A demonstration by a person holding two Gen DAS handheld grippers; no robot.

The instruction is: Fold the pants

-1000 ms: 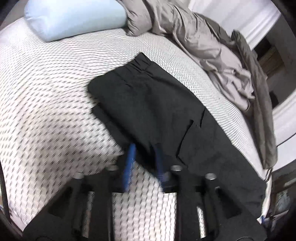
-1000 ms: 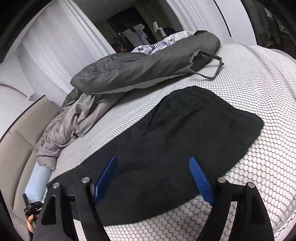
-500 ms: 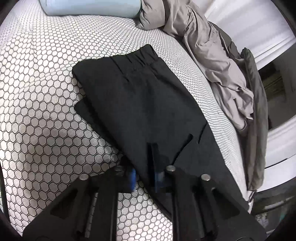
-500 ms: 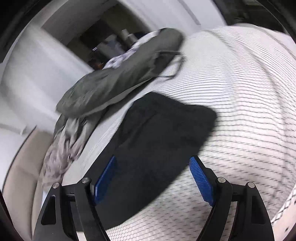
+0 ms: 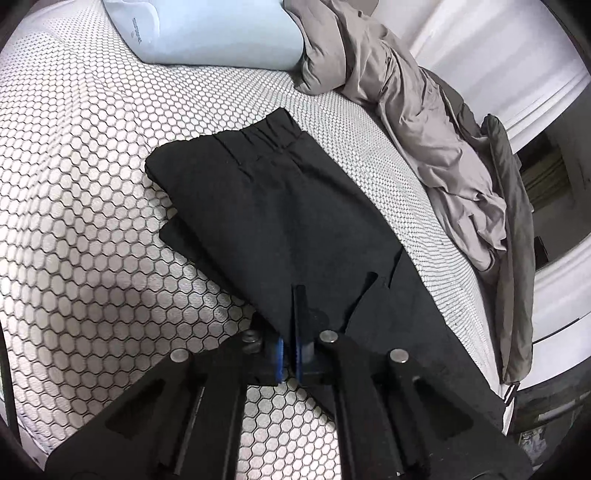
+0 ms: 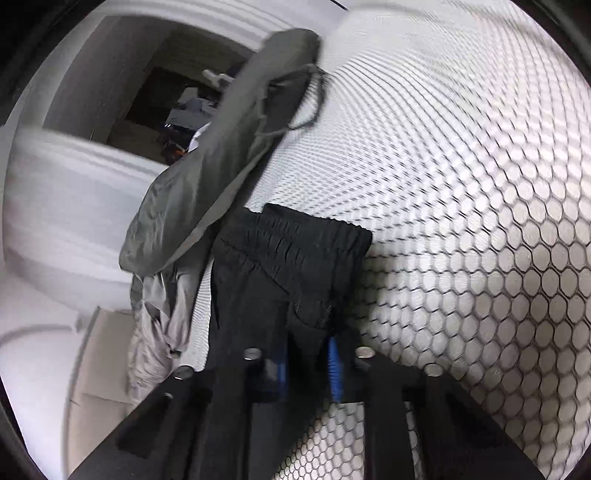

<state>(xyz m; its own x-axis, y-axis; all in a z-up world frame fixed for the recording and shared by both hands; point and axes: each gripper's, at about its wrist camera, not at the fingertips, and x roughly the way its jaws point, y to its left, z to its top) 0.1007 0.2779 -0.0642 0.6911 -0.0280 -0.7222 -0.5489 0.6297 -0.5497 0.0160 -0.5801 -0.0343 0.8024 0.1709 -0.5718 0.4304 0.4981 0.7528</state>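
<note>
Your left gripper (image 5: 293, 321) is pinched shut on the near edge of the black pants (image 5: 266, 206). Your right gripper (image 6: 308, 354) has just been closing, and its 2 blue pads now clamp a bunched fold near the waistband (image 6: 295, 236). The pants lie folded lengthwise on the honeycomb-patterned mattress (image 5: 74, 221), with a grey blanket (image 5: 424, 110) heaped along the far right and a pale blue pillow (image 5: 221, 33) at the far end.

The left hand-held gripper (image 5: 293, 325) points downward, jaws closed on cloth; the right hand-held gripper (image 6: 308, 354) has just clamped down too.
</note>
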